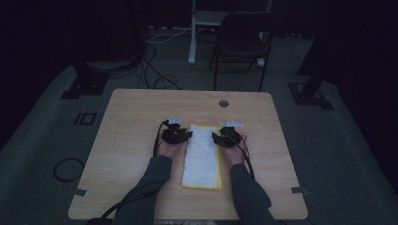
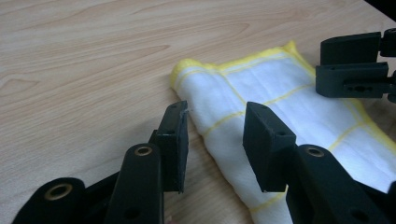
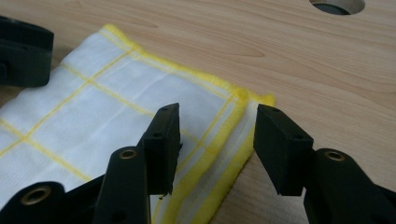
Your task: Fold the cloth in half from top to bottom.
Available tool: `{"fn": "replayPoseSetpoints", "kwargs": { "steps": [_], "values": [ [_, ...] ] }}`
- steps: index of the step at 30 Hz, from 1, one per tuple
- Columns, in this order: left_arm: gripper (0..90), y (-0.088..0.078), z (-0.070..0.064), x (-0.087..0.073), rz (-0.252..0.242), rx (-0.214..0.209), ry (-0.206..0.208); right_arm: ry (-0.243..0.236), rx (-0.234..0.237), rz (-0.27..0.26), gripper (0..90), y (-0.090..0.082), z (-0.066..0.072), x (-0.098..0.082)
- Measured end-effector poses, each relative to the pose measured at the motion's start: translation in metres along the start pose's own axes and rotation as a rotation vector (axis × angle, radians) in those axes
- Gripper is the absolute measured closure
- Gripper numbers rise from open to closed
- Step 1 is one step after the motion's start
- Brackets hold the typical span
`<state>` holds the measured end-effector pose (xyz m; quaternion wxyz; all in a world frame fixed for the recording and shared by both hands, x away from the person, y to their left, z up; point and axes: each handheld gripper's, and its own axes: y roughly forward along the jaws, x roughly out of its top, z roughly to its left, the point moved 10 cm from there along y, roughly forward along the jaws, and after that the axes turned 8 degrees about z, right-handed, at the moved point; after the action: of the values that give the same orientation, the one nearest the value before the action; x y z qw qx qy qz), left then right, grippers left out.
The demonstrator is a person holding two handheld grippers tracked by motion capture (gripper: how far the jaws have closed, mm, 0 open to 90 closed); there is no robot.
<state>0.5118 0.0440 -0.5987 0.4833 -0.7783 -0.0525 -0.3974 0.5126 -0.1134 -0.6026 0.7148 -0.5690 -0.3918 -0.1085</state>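
Note:
A folded white cloth with yellow grid lines and a yellow border (image 1: 202,155) lies lengthwise in the middle of the wooden table (image 1: 136,117). My left gripper (image 1: 187,136) sits at the cloth's left edge near its far end, jaws open. In the left gripper view the left gripper (image 2: 215,140) straddles the folded edge of the cloth (image 2: 289,112) without pressing it. My right gripper (image 1: 216,137) is at the cloth's right edge, opposite. In the right gripper view the right gripper (image 3: 217,144) stands open over the yellow-bordered edge of the cloth (image 3: 116,107), pads apart from it.
A round cable hole (image 1: 223,103) is set in the table's far side, also in the right gripper view (image 3: 337,5). A dark folding chair (image 1: 241,44) and a white post stand on the floor behind. Cables trail over the carpet.

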Motion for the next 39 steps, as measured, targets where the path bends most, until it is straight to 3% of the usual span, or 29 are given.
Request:
{"fn": "replayPoseSetpoints", "kwargs": {
  "steps": [9,10,12,18,22,25,30,34,36,39],
  "values": [
    [60.4,0.004,0.002,0.003,0.008,0.01,-0.005,-0.02,0.022,0.023,64.8,0.008,0.001,0.003],
    [60.3,0.005,0.002,0.003,0.012,0.012,-0.004,-0.042,0.025,0.032,74.5,0.01,0.004,0.002],
    [59.9,0.006,0.002,0.004,0.012,0.014,-0.008,-0.049,0.028,0.026,83.7,0.01,0.004,0.003],
    [59.3,0.006,0.003,0.005,0.01,0.017,-0.014,-0.019,0.023,-0.002,86.8,0.004,-0.001,0.007],
    [58.8,0.007,0.004,0.005,0.012,0.021,-0.019,-0.003,0.006,-0.009,86.6,0.003,-0.006,0.008],
    [58.5,0.011,0.004,0.007,0.015,0.025,-0.03,0.012,-0.038,0.015,71.0,0.006,-0.014,0.004],
    [58.0,0.016,0.001,0.011,0.022,0.031,-0.029,0.047,-0.058,0.034,54.8,0.008,-0.021,0.001],
    [57.7,0.019,0.001,0.014,0.025,0.036,-0.035,0.06,-0.048,0.038,52.2,0.009,-0.023,0.002],
    [57.1,0.023,0.0,0.016,0.035,0.048,-0.033,0.092,-0.027,0.051,50.3,0.01,-0.025,0.001],
    [57.1,0.027,0.001,0.015,0.038,0.059,-0.035,0.092,-0.027,0.056,51.3,0.01,-0.025,0.002]
  ]
}}
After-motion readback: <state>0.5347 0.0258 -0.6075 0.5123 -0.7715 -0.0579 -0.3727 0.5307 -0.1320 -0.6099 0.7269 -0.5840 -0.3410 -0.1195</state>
